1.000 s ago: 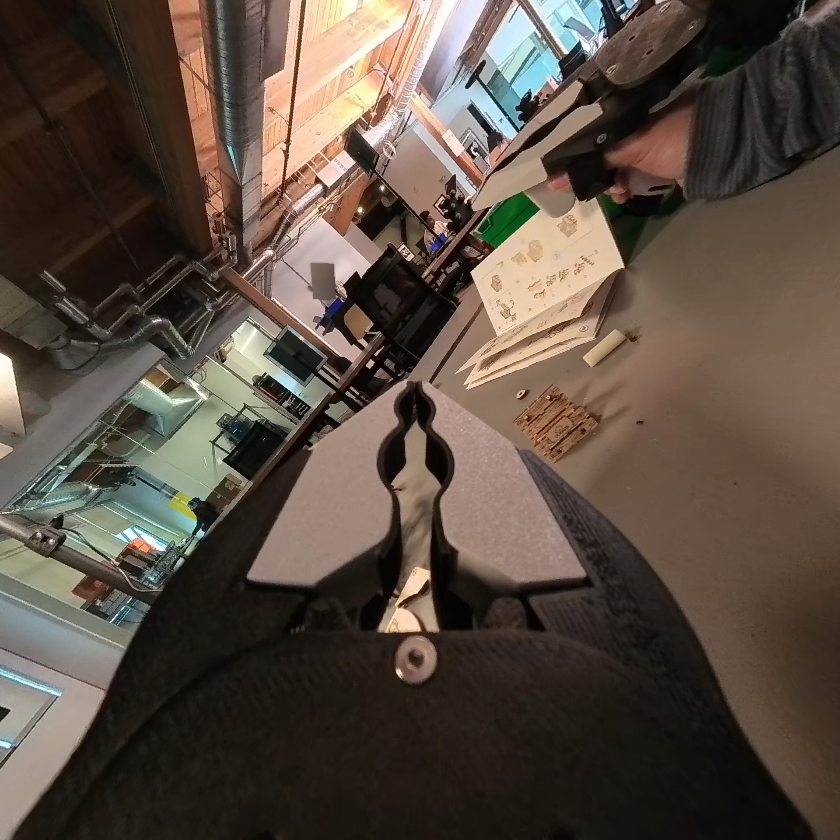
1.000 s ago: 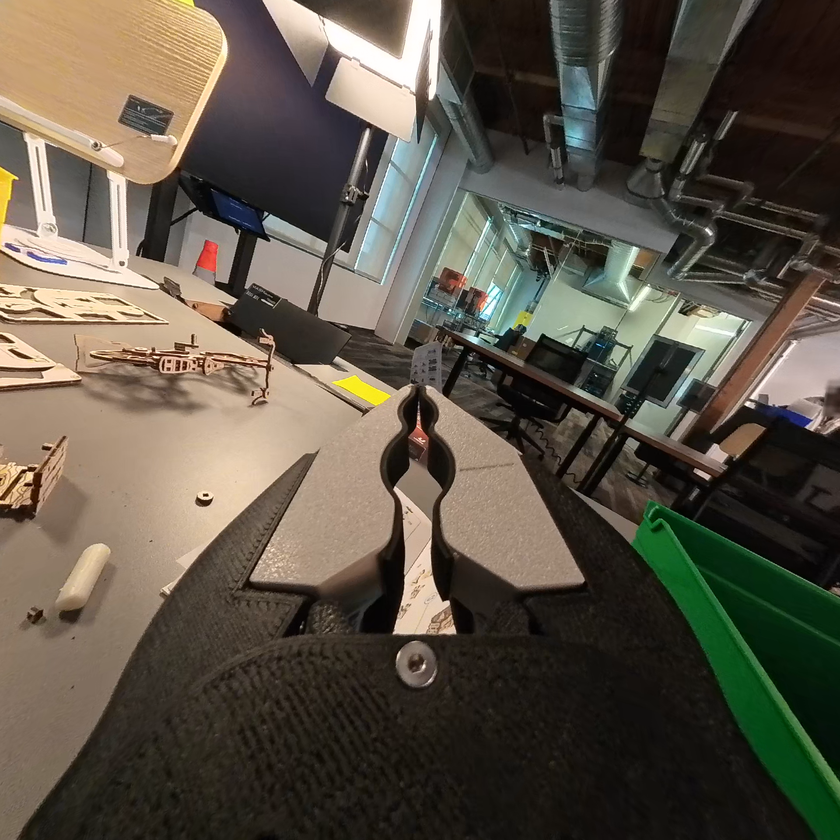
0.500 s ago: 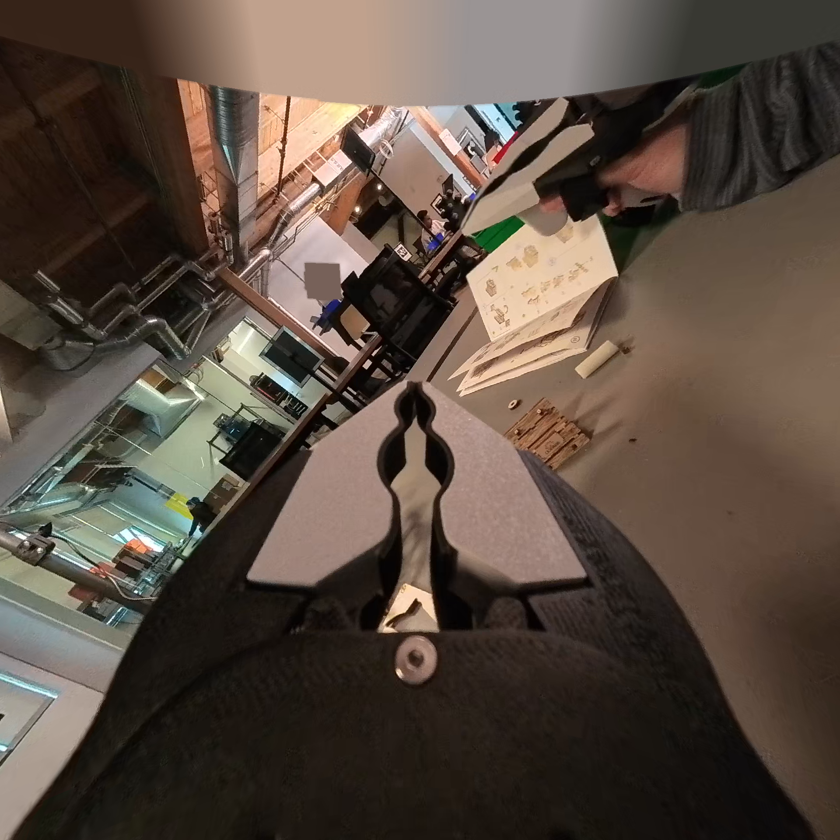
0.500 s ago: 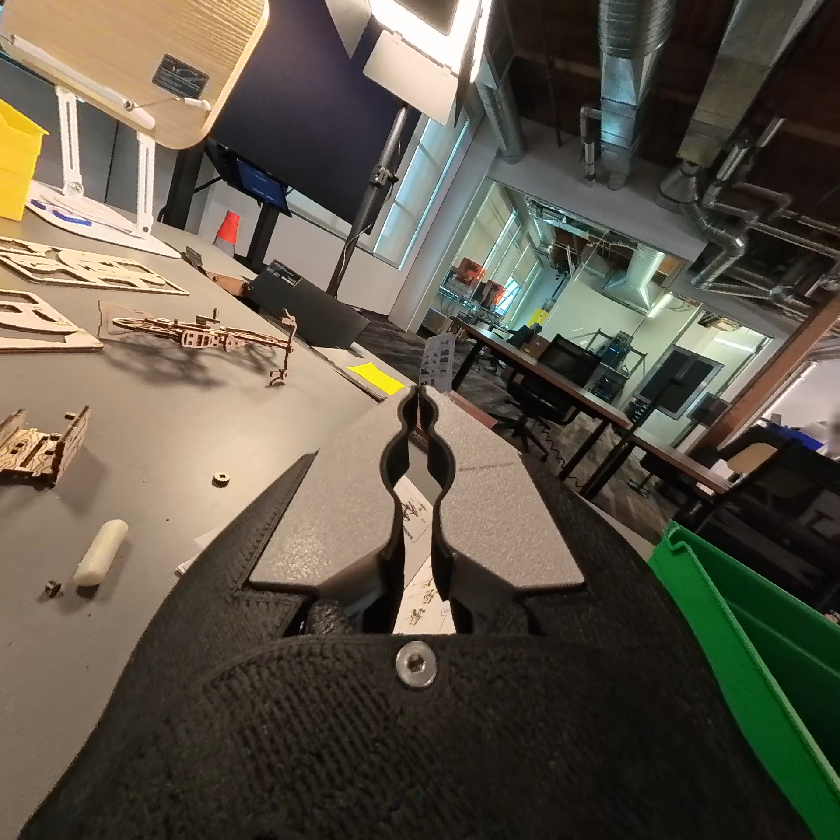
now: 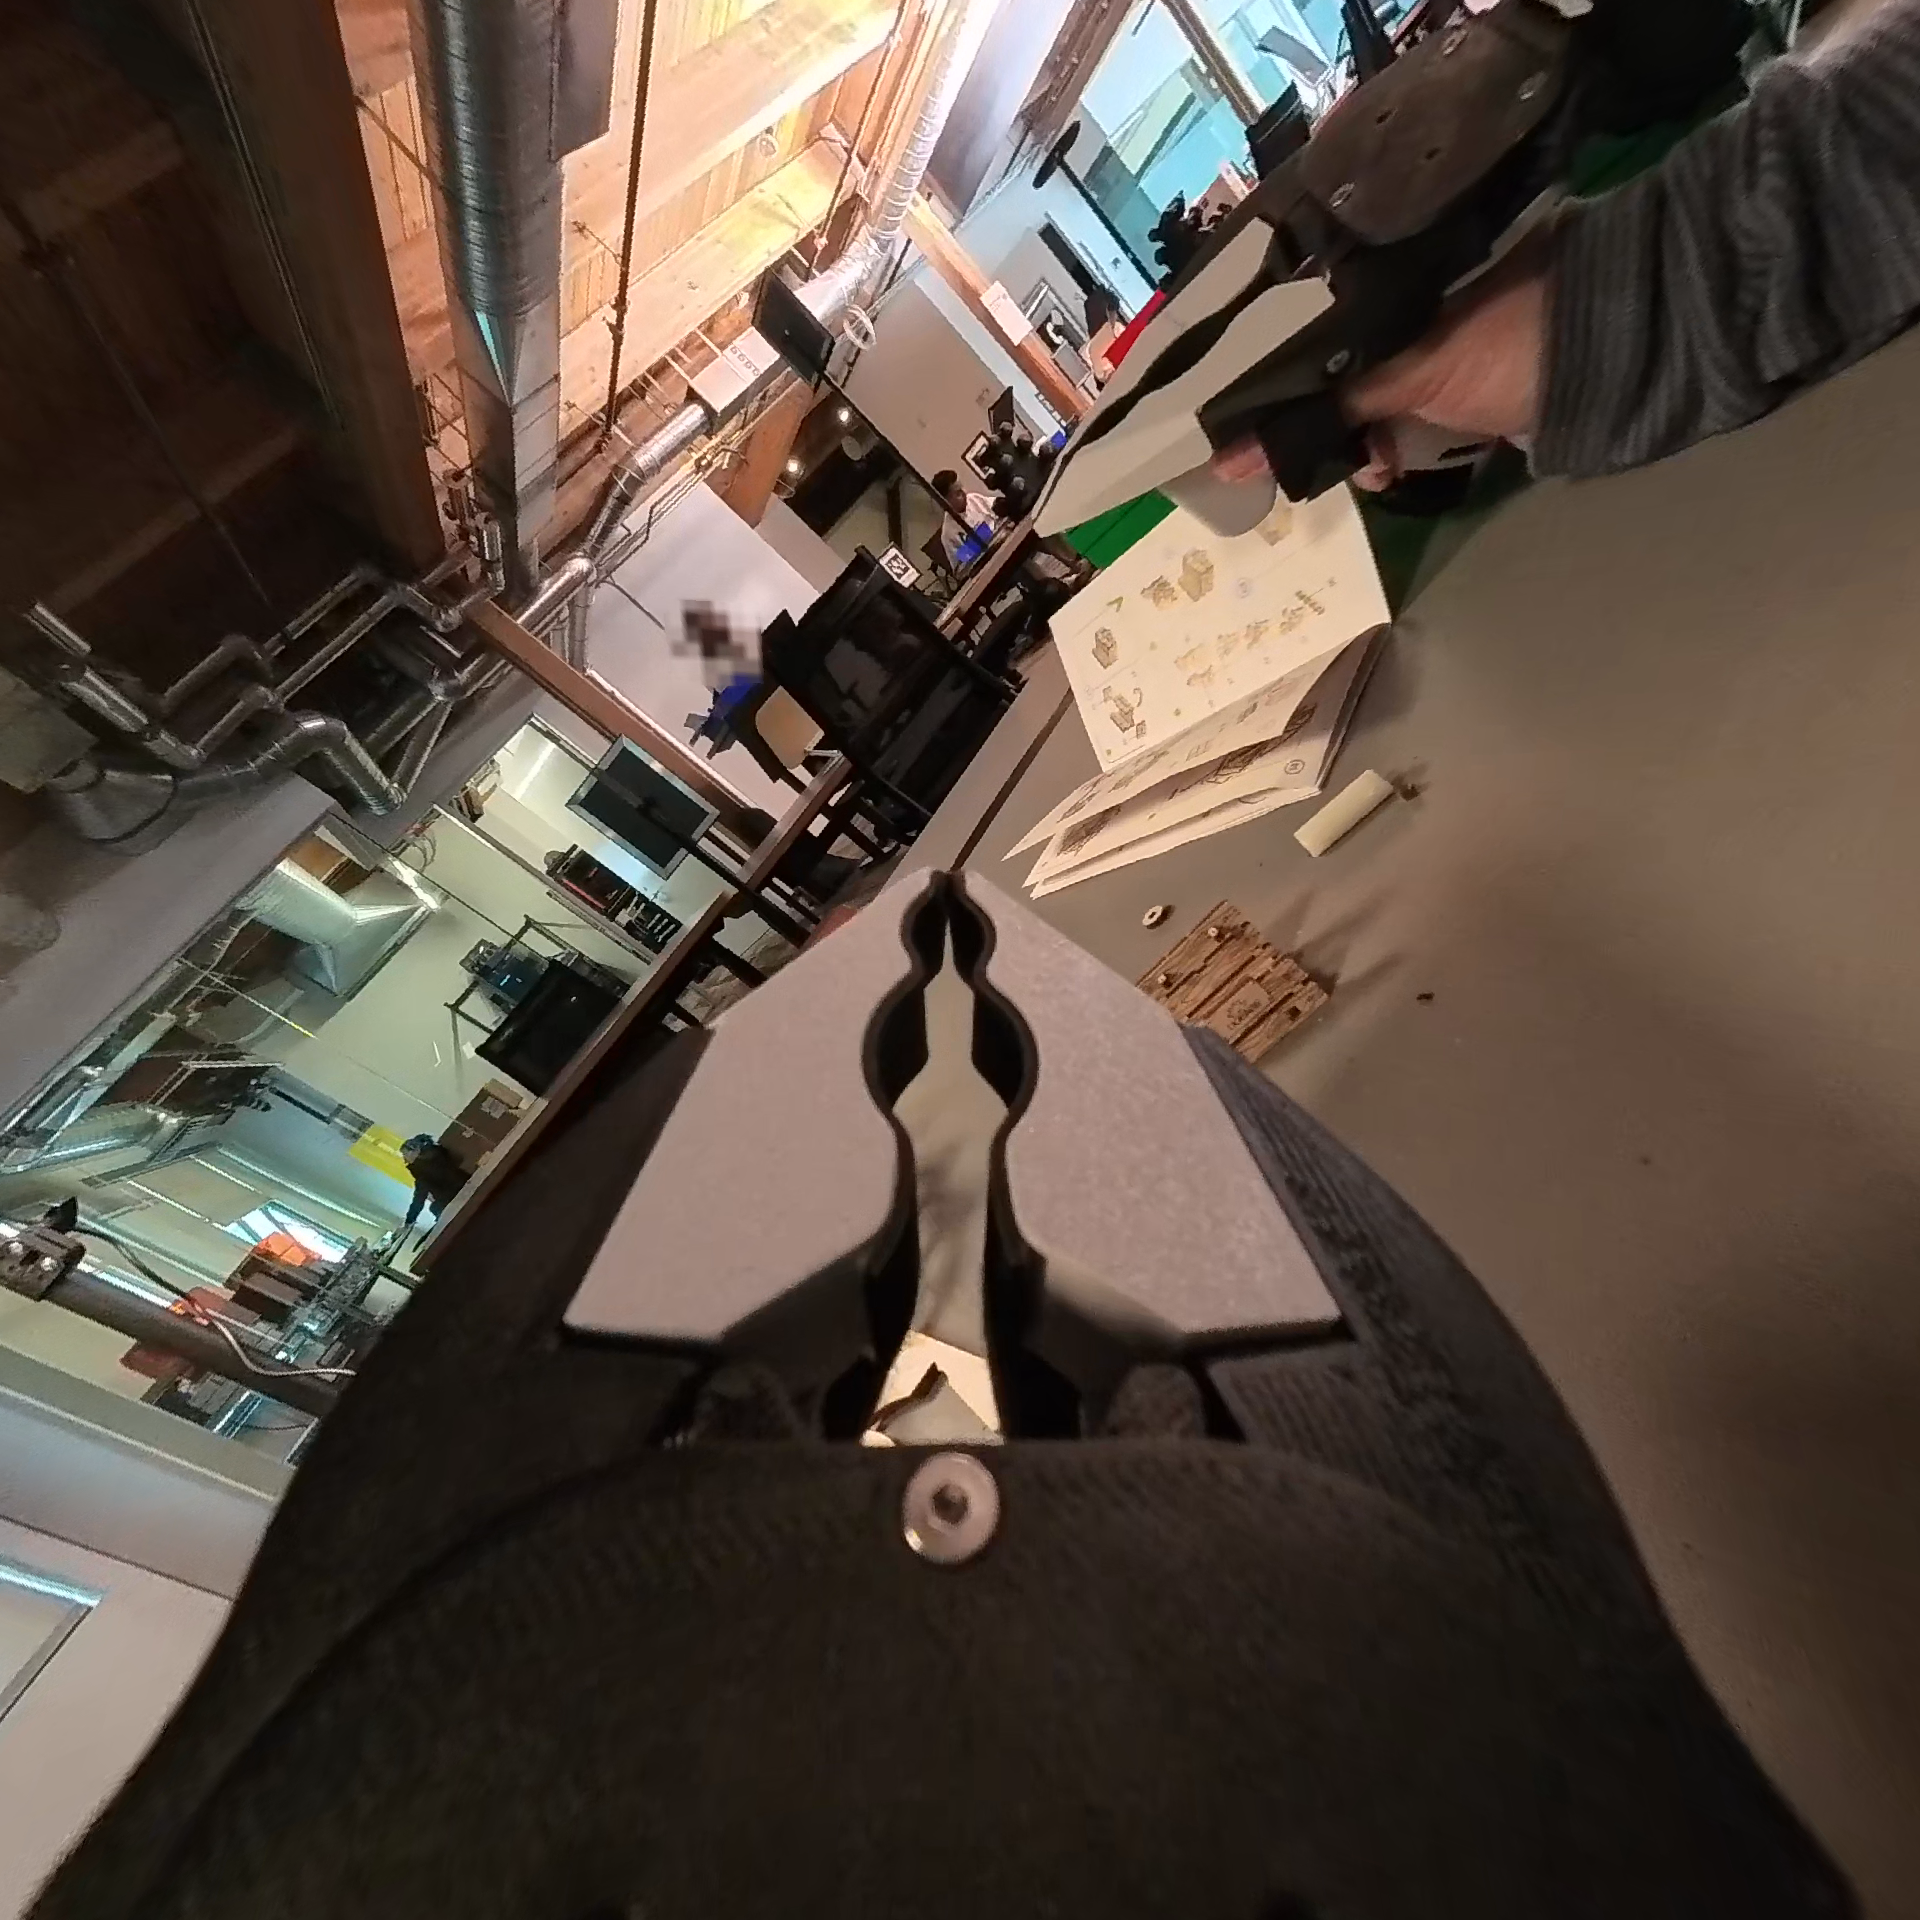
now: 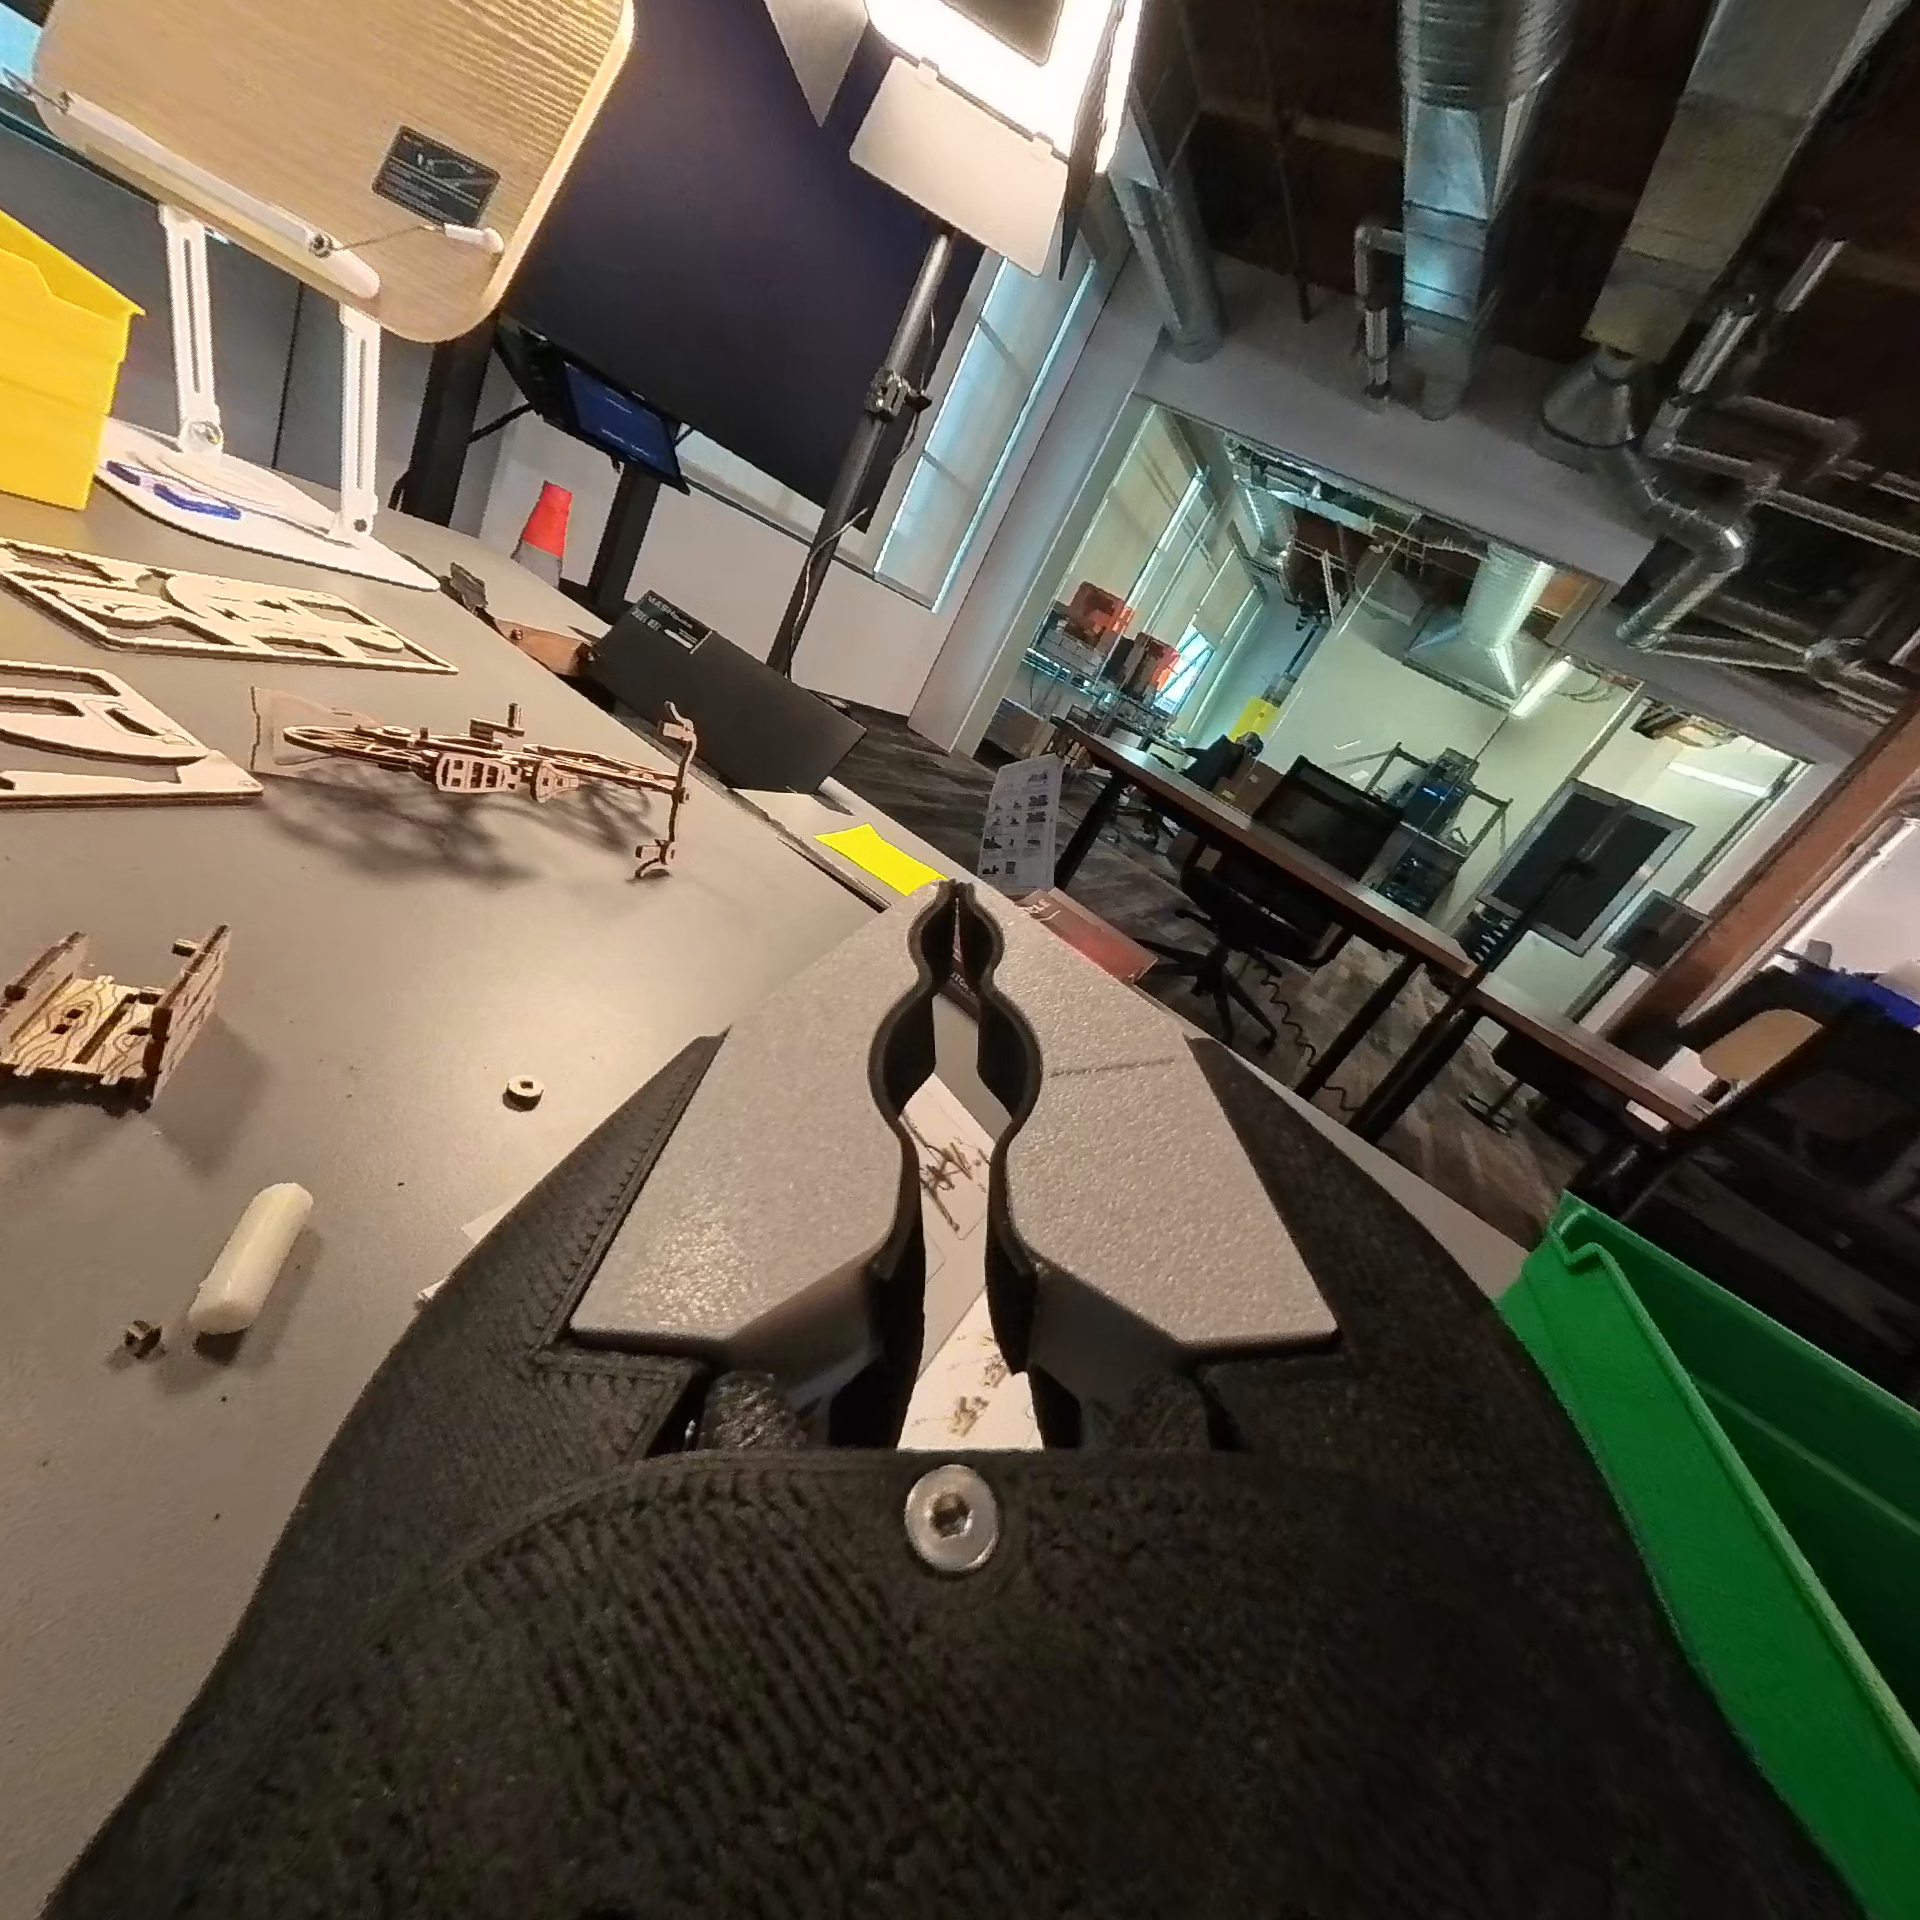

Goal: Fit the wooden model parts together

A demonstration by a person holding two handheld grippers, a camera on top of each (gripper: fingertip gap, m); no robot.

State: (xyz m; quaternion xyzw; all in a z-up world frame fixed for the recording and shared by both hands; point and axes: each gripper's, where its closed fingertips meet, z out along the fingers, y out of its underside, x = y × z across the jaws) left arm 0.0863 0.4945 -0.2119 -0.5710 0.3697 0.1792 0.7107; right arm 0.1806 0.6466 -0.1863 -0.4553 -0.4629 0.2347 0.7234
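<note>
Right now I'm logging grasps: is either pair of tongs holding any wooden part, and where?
Nothing is held. The left tongs and right tongs are both shut on air; the brown slotted wooden bracket lies untouched on the grey table.

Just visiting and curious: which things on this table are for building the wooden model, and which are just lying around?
For the job:
small wooden assembly
cut-out wooden sheets
slender wooden frame
instruction booklet
small ring

Lying about:
green bin
yellow bin
white stand
orange cone
</note>
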